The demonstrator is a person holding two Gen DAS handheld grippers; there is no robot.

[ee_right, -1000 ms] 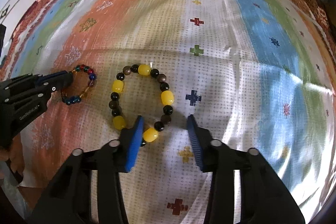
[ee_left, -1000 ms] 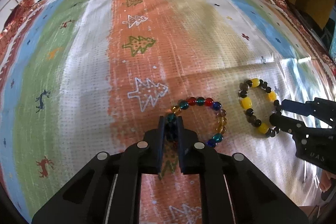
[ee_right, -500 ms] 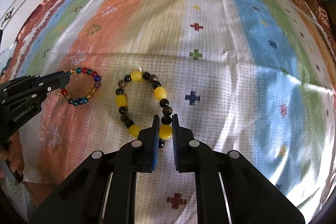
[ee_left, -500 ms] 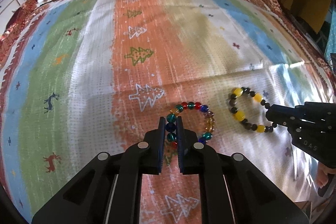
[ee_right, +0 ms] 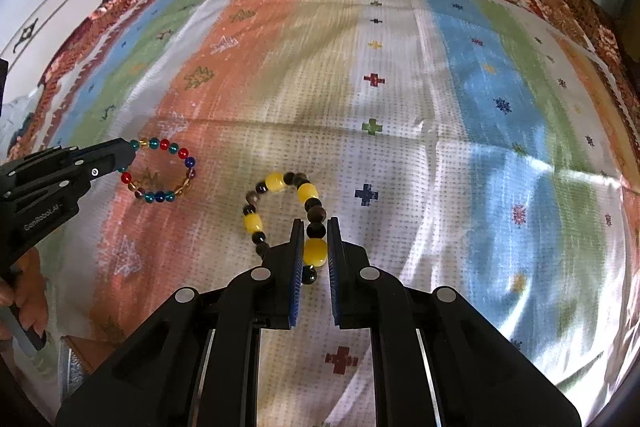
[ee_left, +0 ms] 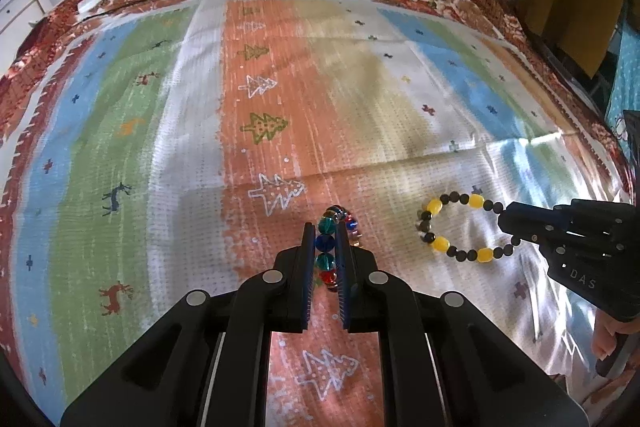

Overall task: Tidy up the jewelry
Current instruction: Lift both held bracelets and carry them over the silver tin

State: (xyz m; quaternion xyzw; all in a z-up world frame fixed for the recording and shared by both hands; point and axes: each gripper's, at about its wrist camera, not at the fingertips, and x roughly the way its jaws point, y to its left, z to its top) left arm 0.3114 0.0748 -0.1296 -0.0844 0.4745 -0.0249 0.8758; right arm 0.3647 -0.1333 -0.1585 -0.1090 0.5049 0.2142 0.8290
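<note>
On the left, my left hand-held gripper (ee_left: 325, 255) is closed tight on the colorful bead bracelet (ee_right: 160, 171), pinching a few beads while the loop hangs over the striped cloth (ee_left: 192, 147). On the right, my right hand-held gripper (ee_right: 312, 251) is clamped on the yellow and black bracelet (ee_left: 460, 227), squeezing one yellow bead.

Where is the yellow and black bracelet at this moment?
The yellow and black bracelet is clamped at its near end in the right tool, low and central in the right wrist view, right of the multicoloured bracelet held by the left tool.
</note>
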